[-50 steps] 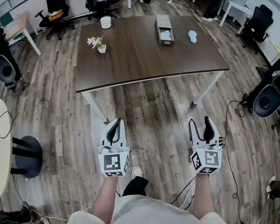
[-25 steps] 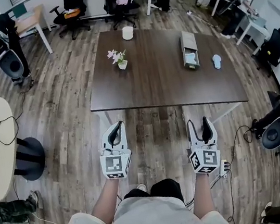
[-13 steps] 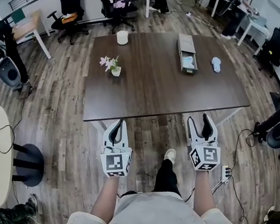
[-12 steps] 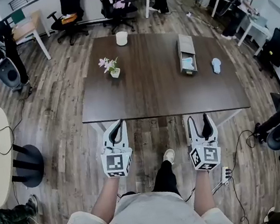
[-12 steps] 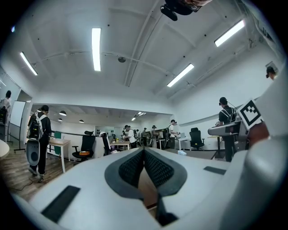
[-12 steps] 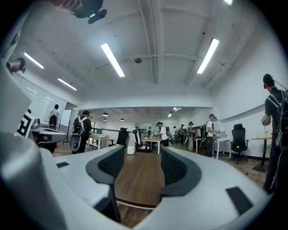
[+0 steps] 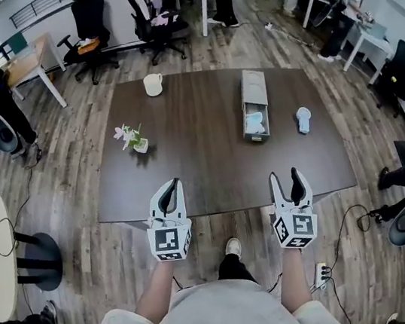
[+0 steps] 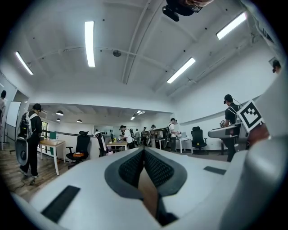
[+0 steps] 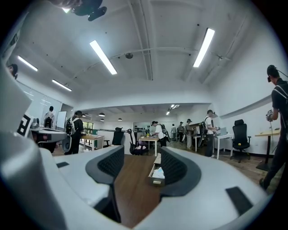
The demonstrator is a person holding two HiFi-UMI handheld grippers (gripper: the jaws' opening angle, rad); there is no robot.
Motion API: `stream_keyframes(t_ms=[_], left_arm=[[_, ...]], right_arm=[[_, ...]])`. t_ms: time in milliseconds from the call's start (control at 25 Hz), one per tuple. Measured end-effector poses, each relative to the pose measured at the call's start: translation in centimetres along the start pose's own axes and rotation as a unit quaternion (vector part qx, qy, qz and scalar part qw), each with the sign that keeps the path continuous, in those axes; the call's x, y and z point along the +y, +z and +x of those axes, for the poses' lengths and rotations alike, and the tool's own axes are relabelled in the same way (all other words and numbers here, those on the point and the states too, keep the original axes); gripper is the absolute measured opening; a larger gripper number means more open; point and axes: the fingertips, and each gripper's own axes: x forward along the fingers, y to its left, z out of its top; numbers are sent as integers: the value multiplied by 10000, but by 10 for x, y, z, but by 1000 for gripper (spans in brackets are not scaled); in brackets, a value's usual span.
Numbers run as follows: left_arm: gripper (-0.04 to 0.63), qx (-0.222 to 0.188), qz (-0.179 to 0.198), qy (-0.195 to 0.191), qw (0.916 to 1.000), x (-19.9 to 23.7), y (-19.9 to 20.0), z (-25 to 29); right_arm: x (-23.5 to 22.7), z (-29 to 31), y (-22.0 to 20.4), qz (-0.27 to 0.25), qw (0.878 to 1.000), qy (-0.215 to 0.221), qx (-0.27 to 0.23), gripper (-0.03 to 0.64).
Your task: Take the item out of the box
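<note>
A long grey box (image 7: 254,103) lies open on the dark brown table (image 7: 203,165), right of centre, with a pale blue-white item (image 7: 255,121) at its near end. The right gripper view shows the same box (image 9: 156,173) far ahead between the jaws. My left gripper (image 7: 169,191) hovers at the table's near edge, jaws shut and empty. My right gripper (image 7: 287,177) hangs level with it, also at the near edge, jaws open with nothing between them. Both are well short of the box.
On the table stand a small flower pot (image 7: 135,140) at the left, a white mug (image 7: 152,85) at the back, and a small pale blue object (image 7: 303,118) right of the box. Office chairs (image 7: 93,26), desks and people ring the table.
I have walked up to the table: it now lies much nearer, with both grippers at its near edge. Neither gripper's jaws have changed.
</note>
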Motion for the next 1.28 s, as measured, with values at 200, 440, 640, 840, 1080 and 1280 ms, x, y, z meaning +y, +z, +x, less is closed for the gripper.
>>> stream_keyframes(t_ms=[200, 440, 640, 840, 1080, 1280], left_arm=[[3, 15, 61, -60, 10000, -21, 7, 65], [3, 27, 112, -43, 9999, -37, 11, 127], [3, 35, 164, -35, 9999, -51, 10, 174], [3, 40, 203, 26, 9998, -60, 8, 211], [3, 17, 198, 135, 9997, -63, 8, 232], [3, 36, 155, 226, 9996, -48, -1, 243]], right_arm=[[-46, 44, -1, 65, 10000, 18, 45, 255], [-89, 91, -1, 122, 9999, 70, 21, 255], [-126, 125, -3, 168, 9998, 73, -20, 253], [-156, 151, -7, 194, 9998, 98, -17, 252], [-174, 177, -8, 232, 9996, 149, -37, 249], [-159, 200, -9, 86, 9992, 391, -10, 245]])
